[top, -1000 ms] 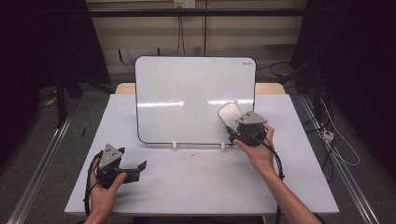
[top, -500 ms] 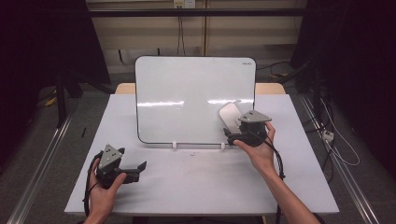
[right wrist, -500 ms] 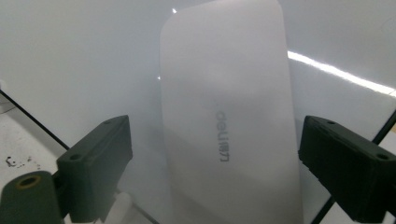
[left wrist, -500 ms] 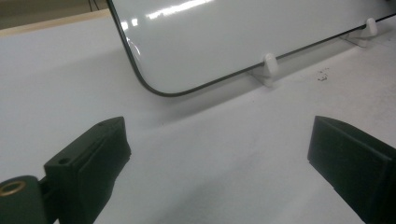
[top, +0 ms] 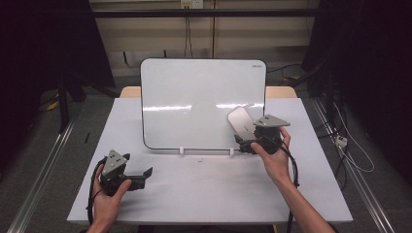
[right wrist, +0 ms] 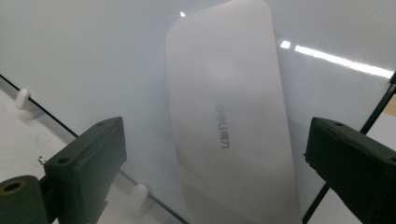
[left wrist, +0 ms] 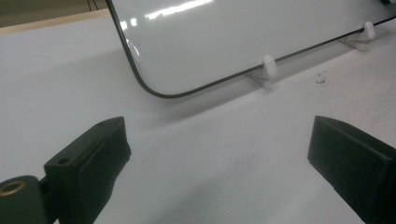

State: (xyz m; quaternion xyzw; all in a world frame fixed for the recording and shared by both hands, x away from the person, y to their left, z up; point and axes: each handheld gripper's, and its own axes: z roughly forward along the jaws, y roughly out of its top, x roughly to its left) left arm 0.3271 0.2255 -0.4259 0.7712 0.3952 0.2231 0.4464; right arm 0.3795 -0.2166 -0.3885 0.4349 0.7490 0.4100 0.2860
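Note:
A white board [top: 194, 102] with a thin black rim stands upright on small white feet [left wrist: 267, 67] at the middle of the table. A white oblong eraser [top: 241, 122] with grey lettering sits on the board's lower right face. My right gripper [top: 244, 144] is just below and right of the eraser, open. In the right gripper view the eraser [right wrist: 229, 116] lies ahead between the wide-apart jaws of the right gripper [right wrist: 215, 158], untouched. My left gripper [top: 141, 177] rests low at the table's front left, open and holding nothing, and the left gripper [left wrist: 219, 154] faces the board's lower corner [left wrist: 154, 88].
The white table [top: 204, 194] has bare room in front of the board. A few dark specks [left wrist: 320, 79] lie near one foot. Metal rails [top: 43, 165] run along both sides of the table, and cables [top: 350, 150] lie on the floor at right.
My right gripper has drifted slightly to the right beside the eraser. The left gripper has stayed where it was.

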